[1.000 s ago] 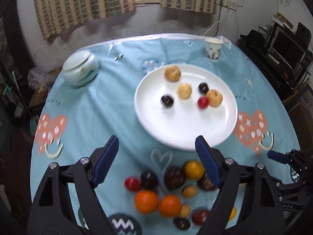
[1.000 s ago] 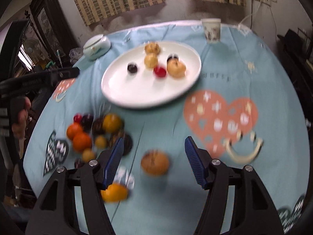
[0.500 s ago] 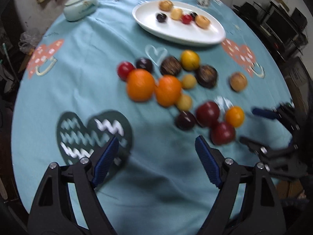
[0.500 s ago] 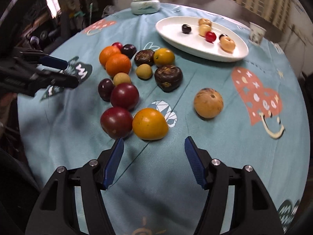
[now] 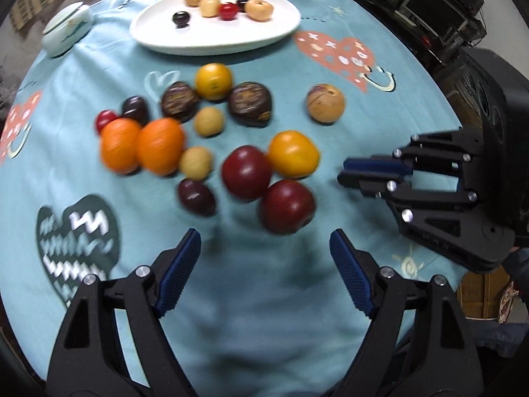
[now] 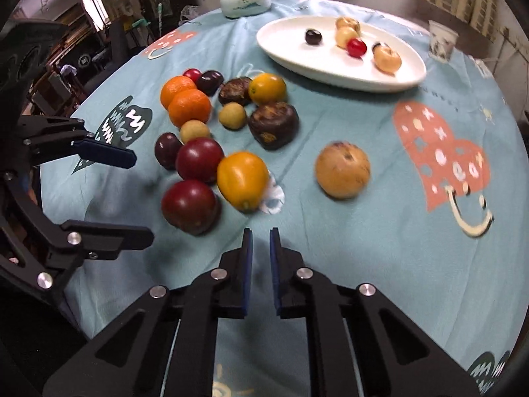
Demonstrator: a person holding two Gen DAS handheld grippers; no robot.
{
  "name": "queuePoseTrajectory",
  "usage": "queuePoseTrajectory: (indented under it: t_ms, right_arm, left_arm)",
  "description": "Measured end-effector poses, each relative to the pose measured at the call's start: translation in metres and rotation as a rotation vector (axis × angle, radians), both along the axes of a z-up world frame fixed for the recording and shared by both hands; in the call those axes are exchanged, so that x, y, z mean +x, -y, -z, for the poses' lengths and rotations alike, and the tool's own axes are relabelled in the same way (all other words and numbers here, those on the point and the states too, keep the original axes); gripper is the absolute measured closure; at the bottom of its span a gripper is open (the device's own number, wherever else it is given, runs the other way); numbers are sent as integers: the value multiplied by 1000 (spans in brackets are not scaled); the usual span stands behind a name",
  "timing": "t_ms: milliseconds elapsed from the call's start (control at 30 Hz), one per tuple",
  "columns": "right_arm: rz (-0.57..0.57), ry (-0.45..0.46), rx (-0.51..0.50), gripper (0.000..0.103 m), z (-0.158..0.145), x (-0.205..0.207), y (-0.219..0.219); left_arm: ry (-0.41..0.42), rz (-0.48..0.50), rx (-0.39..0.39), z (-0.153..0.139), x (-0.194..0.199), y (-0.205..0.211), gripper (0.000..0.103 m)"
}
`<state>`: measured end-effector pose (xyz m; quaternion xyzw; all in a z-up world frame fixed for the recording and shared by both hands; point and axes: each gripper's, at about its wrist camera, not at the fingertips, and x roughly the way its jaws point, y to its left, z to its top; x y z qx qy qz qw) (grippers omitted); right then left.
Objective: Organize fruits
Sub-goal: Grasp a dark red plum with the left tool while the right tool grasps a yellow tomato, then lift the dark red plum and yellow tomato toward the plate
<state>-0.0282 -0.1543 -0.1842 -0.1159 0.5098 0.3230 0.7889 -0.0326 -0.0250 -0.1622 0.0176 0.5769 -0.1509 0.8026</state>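
Note:
A pile of loose fruit lies on the teal tablecloth: two oranges, two dark red fruits, a yellow-orange fruit and a tan one set apart. A white plate behind them holds several small fruits. My left gripper hangs open above the cloth just short of the red fruits, with nothing between its fingers. My right gripper is shut and empty, close to the nearer red fruit and the yellow-orange fruit. Each gripper shows in the other's view: the right gripper, the left gripper.
A lidded ceramic jar stands at the far left of the round table. A paper cup stands behind the plate. Dark furniture and electronics crowd the room past the table's right edge.
My right gripper's jaws have gone from open to shut, with nothing in them. Both grippers have tipped downward and come closer to the fruit pile, which now looks larger in both views.

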Motion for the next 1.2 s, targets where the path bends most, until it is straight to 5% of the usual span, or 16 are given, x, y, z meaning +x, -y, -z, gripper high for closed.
queuePoseTrajectory:
  t_ms: [167, 300, 367, 400, 433, 500, 667, 700, 800, 833, 1200]
  right_arm:
    - [35, -3, 8, 92, -2, 3, 13]
    - [0, 8, 2, 92, -6, 2, 16]
    - [-34, 15, 23, 89, -10, 2, 13]
    - [-43, 23, 28, 80, -11, 3, 13]
    - [-45, 37, 27, 44, -13, 4, 10]
    - [-21, 83, 35, 17, -16, 6, 3]
    - [-41, 117, 45, 17, -13, 21, -19]
    - [-50, 119, 33, 22, -11, 23, -24]
    - [-86, 91, -14, 61, -1, 28, -38]
    - [-90, 89, -12, 64, 0, 28, -39]
    - [68, 78, 99, 65, -26, 11, -5]
  left_arm:
    - [-42, -66, -38, 14, 20, 11, 23]
    - [-83, -108, -79, 24, 30, 14, 64]
    - [-61, -116, -49, 20, 26, 15, 64]
    - [-47, -110, -33, 17, 23, 13, 64]
    - [-38, -115, -30, 13, 19, 9, 64]
    - [-16, -151, -28, 4, 11, -5, 64]
    - [10, -255, -19, -10, -2, -36, 64]
    - [11, -272, -18, -12, -5, -41, 64]
    - [15, -289, -21, -15, -10, -50, 64]
    - [17, -290, -22, -16, -10, -51, 64]
    - [111, -178, 14, -45, 0, -34, 63]
